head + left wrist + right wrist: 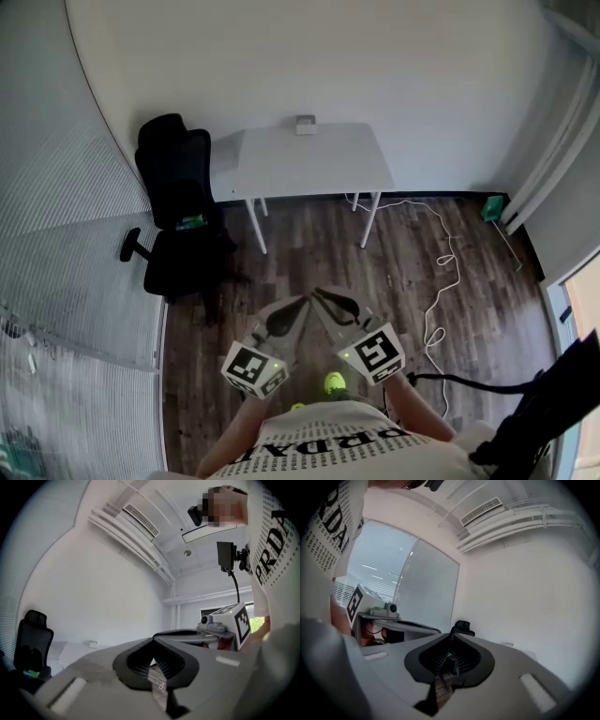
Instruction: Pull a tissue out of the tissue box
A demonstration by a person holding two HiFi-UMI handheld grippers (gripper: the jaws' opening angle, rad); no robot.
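The tissue box (306,125) is a small pale box at the back edge of a white table (309,164) against the far wall, well away from me. It also shows tiny in the left gripper view as the tissue box (93,644) and in the right gripper view as the tissue box (506,644). My left gripper (300,304) and right gripper (320,294) are held close to the person's body, side by side, tips nearly touching each other, above the wooden floor. Both are shut with nothing between the jaws: left gripper (152,642), right gripper (450,638).
A black office chair (178,216) stands left of the table. A white cable (439,281) snakes over the wooden floor to the right, near a small green object (492,208). A glass partition with blinds (56,234) runs along the left.
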